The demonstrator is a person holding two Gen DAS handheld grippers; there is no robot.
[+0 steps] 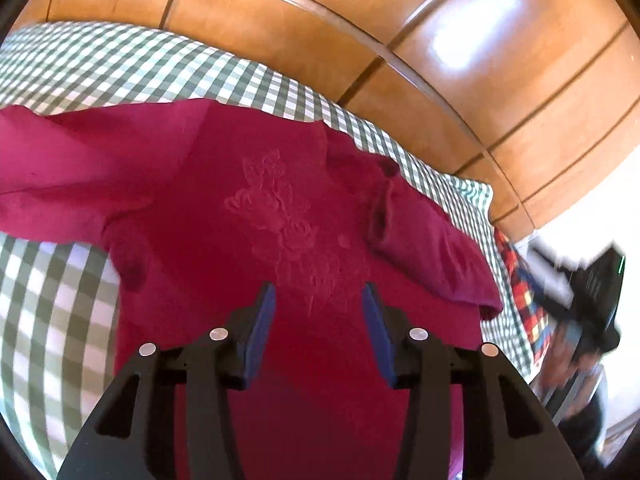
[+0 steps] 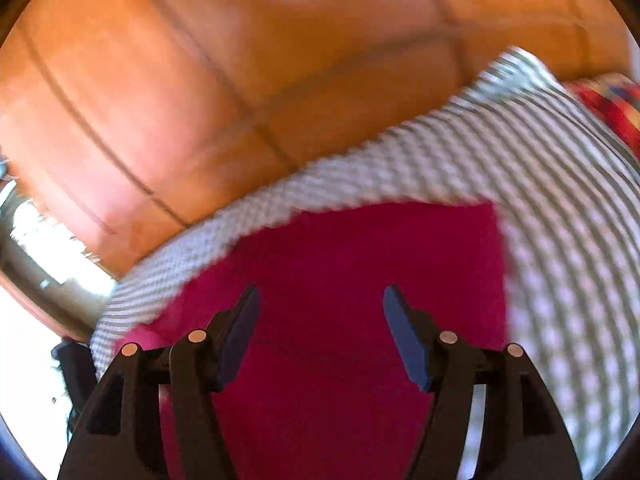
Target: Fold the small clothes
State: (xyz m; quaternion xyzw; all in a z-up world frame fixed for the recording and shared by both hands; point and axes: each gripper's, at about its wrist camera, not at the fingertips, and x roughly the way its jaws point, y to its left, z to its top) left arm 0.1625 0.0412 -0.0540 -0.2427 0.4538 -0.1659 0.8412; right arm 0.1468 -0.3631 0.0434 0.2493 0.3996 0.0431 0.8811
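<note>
A small magenta shirt (image 1: pixel 248 208) with an embossed flower motif lies spread on a green-and-white checked cloth (image 1: pixel 120 68). One sleeve is folded in on the right side. My left gripper (image 1: pixel 319 294) hovers over the shirt's lower middle, open, with nothing between its blue pads. In the blurred right wrist view the same magenta shirt (image 2: pixel 360 264) fills the lower middle, with one corner toward the upper right. My right gripper (image 2: pixel 321 294) hangs over it, open and empty.
A tiled orange floor (image 1: pixel 360 40) lies beyond the checked cloth's (image 2: pixel 540 160) edge. A red plaid garment (image 1: pixel 524 292) sits at the cloth's right edge, with a blurred dark gripper body (image 1: pixel 592 300) beside it. Red patterned fabric (image 2: pixel 608 104) shows at the far right.
</note>
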